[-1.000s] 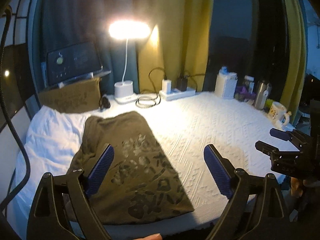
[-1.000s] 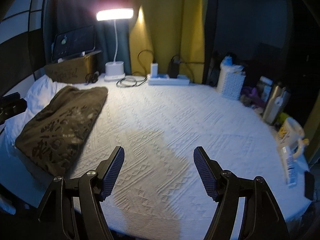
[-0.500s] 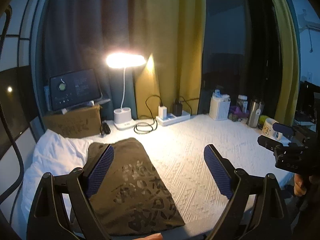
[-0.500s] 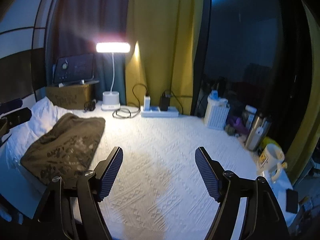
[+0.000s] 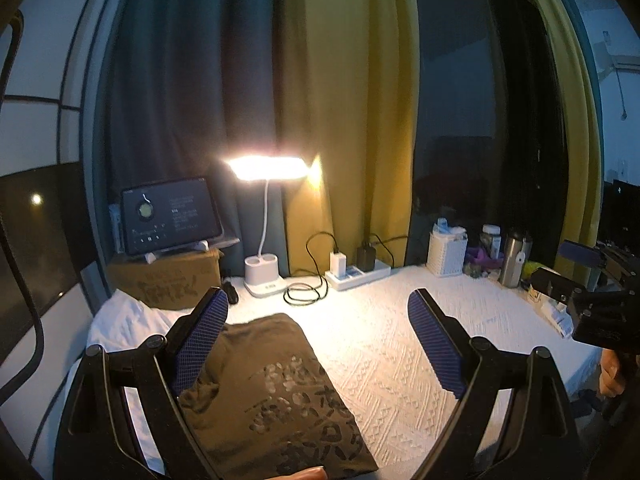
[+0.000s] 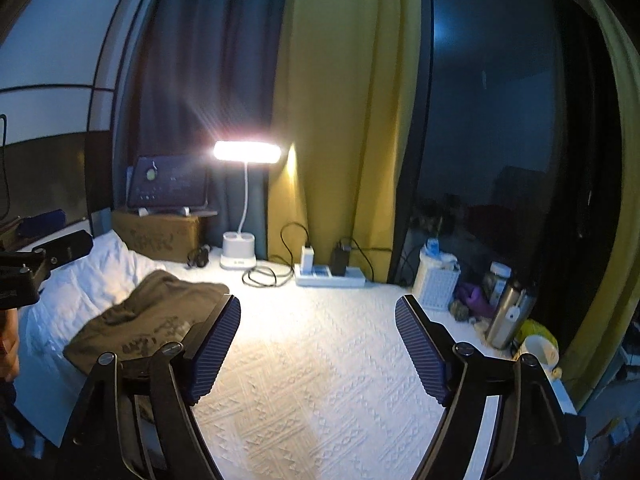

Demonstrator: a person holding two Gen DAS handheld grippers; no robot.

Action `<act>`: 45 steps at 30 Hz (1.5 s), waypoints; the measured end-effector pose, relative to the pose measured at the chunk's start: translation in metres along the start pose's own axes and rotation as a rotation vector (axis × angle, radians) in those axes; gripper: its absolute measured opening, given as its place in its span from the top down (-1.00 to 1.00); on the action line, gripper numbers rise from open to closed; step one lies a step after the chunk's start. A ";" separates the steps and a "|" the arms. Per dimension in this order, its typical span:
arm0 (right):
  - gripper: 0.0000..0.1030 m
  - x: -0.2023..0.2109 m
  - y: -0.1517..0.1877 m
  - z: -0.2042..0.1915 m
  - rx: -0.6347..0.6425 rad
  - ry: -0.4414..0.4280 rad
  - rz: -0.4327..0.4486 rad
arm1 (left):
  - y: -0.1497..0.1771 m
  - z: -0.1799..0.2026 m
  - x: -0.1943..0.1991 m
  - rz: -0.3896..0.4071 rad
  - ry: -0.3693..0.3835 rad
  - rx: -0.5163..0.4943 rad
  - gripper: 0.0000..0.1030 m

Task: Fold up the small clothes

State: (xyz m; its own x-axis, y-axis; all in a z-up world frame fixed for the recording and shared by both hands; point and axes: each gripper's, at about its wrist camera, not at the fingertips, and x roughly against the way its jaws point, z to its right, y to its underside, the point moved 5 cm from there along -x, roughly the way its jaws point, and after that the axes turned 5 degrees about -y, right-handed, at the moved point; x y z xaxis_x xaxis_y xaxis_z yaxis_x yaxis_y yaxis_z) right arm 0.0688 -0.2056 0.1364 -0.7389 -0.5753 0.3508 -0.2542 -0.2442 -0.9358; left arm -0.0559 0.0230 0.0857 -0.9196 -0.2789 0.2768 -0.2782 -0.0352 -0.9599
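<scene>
A folded olive-brown shirt [image 5: 276,392] with a pale print lies on the left part of the white textured table cover [image 5: 400,344], partly over a white cloth [image 5: 120,320]. My left gripper [image 5: 318,344] hangs above the shirt's right side, open, nothing between its blue pads. In the right wrist view the same shirt [image 6: 148,320] lies at the left. My right gripper [image 6: 318,350] stands over the bare cover, its jaws opening wider and empty. The right gripper's dark body [image 5: 592,312] shows at the left view's right edge.
At the back stand a lit desk lamp [image 5: 264,216], a tablet [image 5: 172,216] on a cardboard box, a power strip [image 5: 356,274] with cables, a white basket [image 5: 446,252], a steel flask [image 6: 508,316] and a mug [image 6: 540,354]. Curtains hang behind.
Both grippers have risen and tilted up, so the table sits lower in view and more curtain shows. The right jaws have spread slightly. The shirt has not moved.
</scene>
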 end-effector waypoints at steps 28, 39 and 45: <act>-0.78 0.064 -0.069 -0.022 0.061 0.002 0.187 | -0.050 -0.033 0.051 0.189 -0.002 0.102 -0.90; -0.86 0.084 -0.083 -0.026 0.068 0.013 0.235 | -0.051 -0.042 0.057 0.171 -0.035 0.121 -0.91; -0.87 0.077 -0.081 -0.028 0.061 0.010 0.216 | -0.044 -0.050 0.053 0.132 -0.069 0.144 -0.91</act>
State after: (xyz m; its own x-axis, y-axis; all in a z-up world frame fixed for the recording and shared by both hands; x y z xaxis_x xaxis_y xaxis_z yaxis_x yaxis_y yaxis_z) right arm 0.0154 -0.2085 0.2379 -0.7782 -0.6117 0.1419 -0.0515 -0.1631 -0.9853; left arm -0.1059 0.0584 0.1447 -0.9227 -0.3553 0.1495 -0.1099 -0.1293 -0.9855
